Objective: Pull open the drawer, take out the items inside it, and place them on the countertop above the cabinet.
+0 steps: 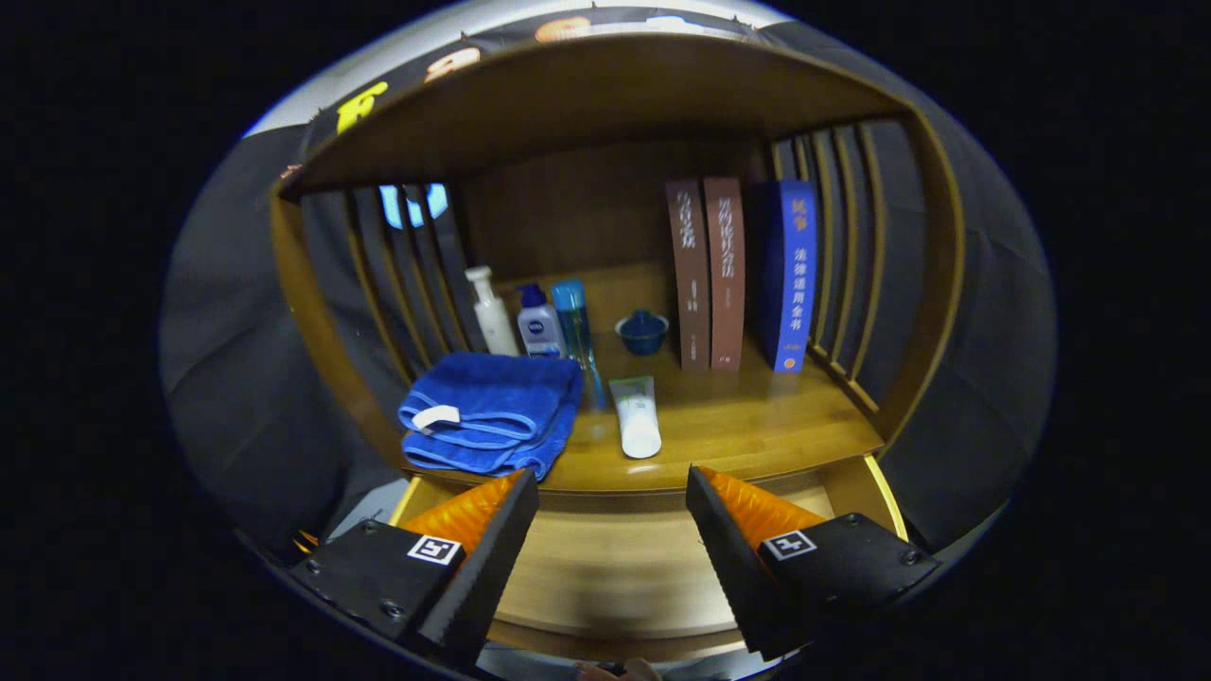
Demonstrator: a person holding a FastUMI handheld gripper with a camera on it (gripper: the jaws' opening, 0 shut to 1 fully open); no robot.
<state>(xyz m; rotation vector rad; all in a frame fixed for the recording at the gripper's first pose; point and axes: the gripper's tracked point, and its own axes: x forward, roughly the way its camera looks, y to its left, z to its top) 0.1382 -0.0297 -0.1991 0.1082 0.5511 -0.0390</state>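
fingers (611, 515) apart over open drawer (605, 577) — towel (492, 411) on countertop (757, 416)

Drawer (615, 567) interior: front portion cut off at lower frame, side parts hidden behind gripper (612, 530) fingers, which stand apart with nothing between. Blue towel (492, 421) covers base of clear blue bottle (575, 331). Pinkish blur at bottom centre: unidentifiable. Book (790, 274) spine text too small.

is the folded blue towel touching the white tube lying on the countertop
Apart. The gripper view shows a strip of bare wooden countertop between the folded blue towel and the white tube. The open gripper hangs over the drawer, holding nothing.
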